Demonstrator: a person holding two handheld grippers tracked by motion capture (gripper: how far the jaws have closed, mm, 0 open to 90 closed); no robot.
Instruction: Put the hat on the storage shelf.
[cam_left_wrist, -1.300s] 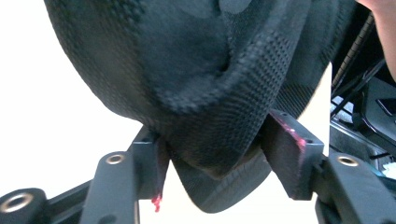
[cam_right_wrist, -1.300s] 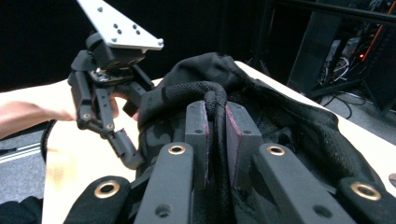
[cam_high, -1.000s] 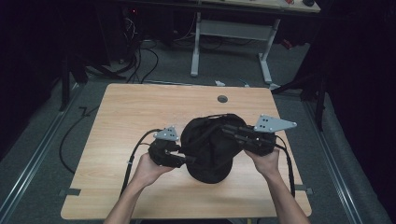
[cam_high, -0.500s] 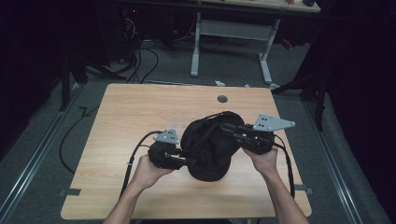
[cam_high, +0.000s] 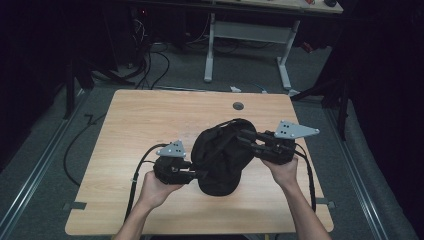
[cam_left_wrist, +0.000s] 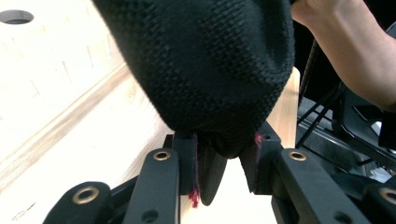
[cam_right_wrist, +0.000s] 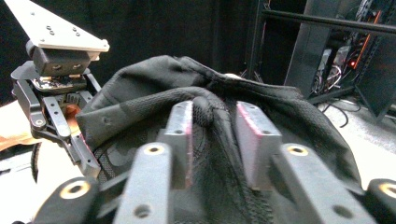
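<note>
A black bag (cam_high: 220, 157) of coarse woven cloth sits near the middle of the table (cam_high: 150, 120), toward the near edge, bunched up and lifted between the two grippers. The left gripper (cam_high: 192, 175) comes in from the left at the bag's lower near corner; in the left gripper view its jaws pinch a small fold of the bag's bottom edge (cam_left_wrist: 224, 140), with little cloth between them. The right gripper (cam_high: 247, 137) reaches in from the right at the bag's upper far side; in the right gripper view its jaws are partly closed on a bunched ridge of cloth and mesh lining (cam_right_wrist: 210, 112), and the ridge looks narrower than the gap, so how firm that hold is I cannot tell.

The main risk, as I judge it, is the left hold: so shallow a pinch could slip off if the hands pull apart or lift quickly, dropping that corner onto the table. The right gripper may catch only the mesh, not the outer cloth, and drag the lining out.
</note>
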